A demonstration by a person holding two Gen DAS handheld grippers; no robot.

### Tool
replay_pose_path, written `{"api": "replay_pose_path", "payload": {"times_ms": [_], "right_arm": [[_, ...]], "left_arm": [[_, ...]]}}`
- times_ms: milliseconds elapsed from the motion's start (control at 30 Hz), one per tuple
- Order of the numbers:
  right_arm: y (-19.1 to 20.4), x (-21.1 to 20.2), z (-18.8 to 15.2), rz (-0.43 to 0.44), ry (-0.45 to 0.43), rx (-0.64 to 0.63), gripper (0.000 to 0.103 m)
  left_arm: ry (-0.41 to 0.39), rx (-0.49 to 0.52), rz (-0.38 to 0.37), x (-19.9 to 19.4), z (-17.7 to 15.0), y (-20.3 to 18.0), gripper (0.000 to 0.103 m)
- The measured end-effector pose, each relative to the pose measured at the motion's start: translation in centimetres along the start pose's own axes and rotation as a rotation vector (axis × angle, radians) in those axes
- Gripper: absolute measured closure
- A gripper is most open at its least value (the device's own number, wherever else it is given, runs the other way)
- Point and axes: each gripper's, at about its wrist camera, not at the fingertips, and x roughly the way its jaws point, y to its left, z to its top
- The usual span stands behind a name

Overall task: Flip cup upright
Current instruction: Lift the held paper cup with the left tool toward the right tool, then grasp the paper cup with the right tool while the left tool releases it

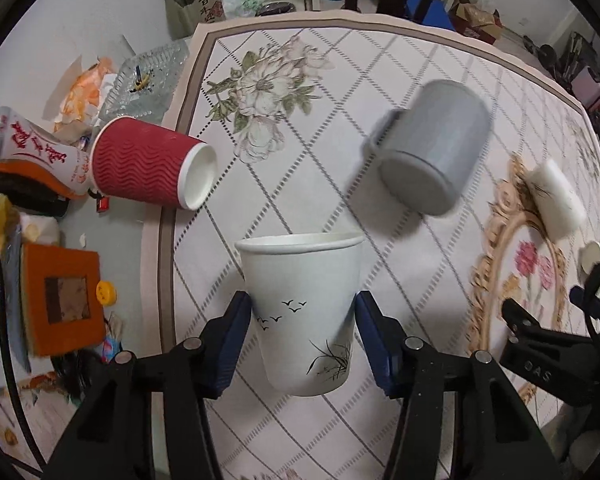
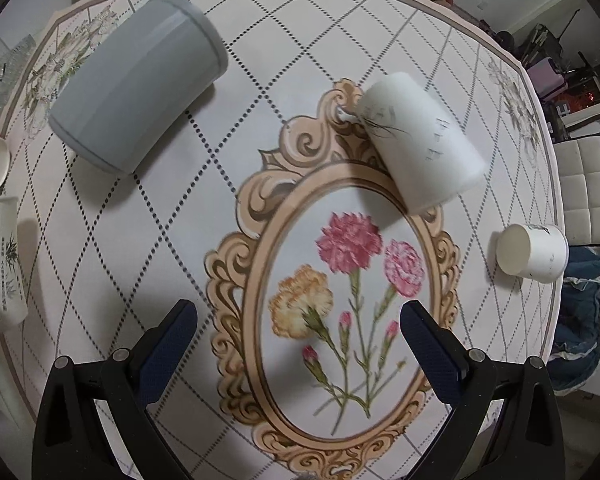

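Item: white paper cup (image 1: 302,312), bird-and-grass print, stood mouth-up between the pads of the left gripper (image 1: 304,340); pads at or just off its walls, contact uncertain. Interior not visible. Step judged: upright placement finishing; next, release and withdraw cleanly.

Right gripper (image 2: 298,344): spread wide, empty, over the floral tablecloth (image 2: 228,216).

On their sides: grey mug (image 2: 136,84), white mug (image 2: 418,142), small white cup (image 2: 532,254), red cup (image 1: 150,162); visible mouths empty.

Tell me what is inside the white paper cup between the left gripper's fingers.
The white paper cup stands upright, mouth up, between the left gripper's fingers. Only the rim and a strip of bare white inner wall show. The bottom is hidden by the cup's own front wall, so its contents cannot be told.
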Motion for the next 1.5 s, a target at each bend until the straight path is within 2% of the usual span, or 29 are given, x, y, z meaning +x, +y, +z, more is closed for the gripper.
{"api": "replay_pose_path", "payload": {"times_ms": [233, 333, 567, 767, 1000, 1300, 1433, 1500], "right_arm": [[-5.0, -0.5, -3.4, 0.027, -0.008, -0.001, 0.001], [-7.7, -0.3, -5.1, 0.033, 0.002, 0.008, 0.001], [-14.0, 2.1, -8.7, 0.031, 0.039, 0.024, 0.001], [-19.1, 4.6, -10.4, 0.033, 0.074, 0.069, 0.001], [-21.7, 6.1, -12.0, 0.020, 0.101, 0.082, 0.001], [-23.6, 6.8, -12.2, 0.018, 0.106, 0.100, 0.001], [-24.4, 7.1, -11.3, 0.021, 0.096, 0.105, 0.001], [-23.9, 6.4, -11.3, 0.018, 0.092, 0.105, 0.001]], "left_arm": [[0.019, -0.017, -0.019, -3.2, -4.2, -4.9, 0.052], [0.037, -0.007, -0.036, -3.7, -5.7, -8.4, 0.052], [0.101, -0.007, -0.087, -2.0, -8.8, -15.7, 0.052], [0.133, 0.013, -0.084, 0.2, -9.9, -20.2, 0.052], [0.166, 0.008, -0.076, 2.9, -10.2, -21.7, 0.052], [0.159, 0.023, -0.072, 3.0, -9.2, -21.8, 0.049], [0.159, 0.019, -0.067, 2.9, -8.8, -21.7, 0.049], [0.155, 0.024, -0.046, 2.7, -8.6, -21.6, 0.044]]}}
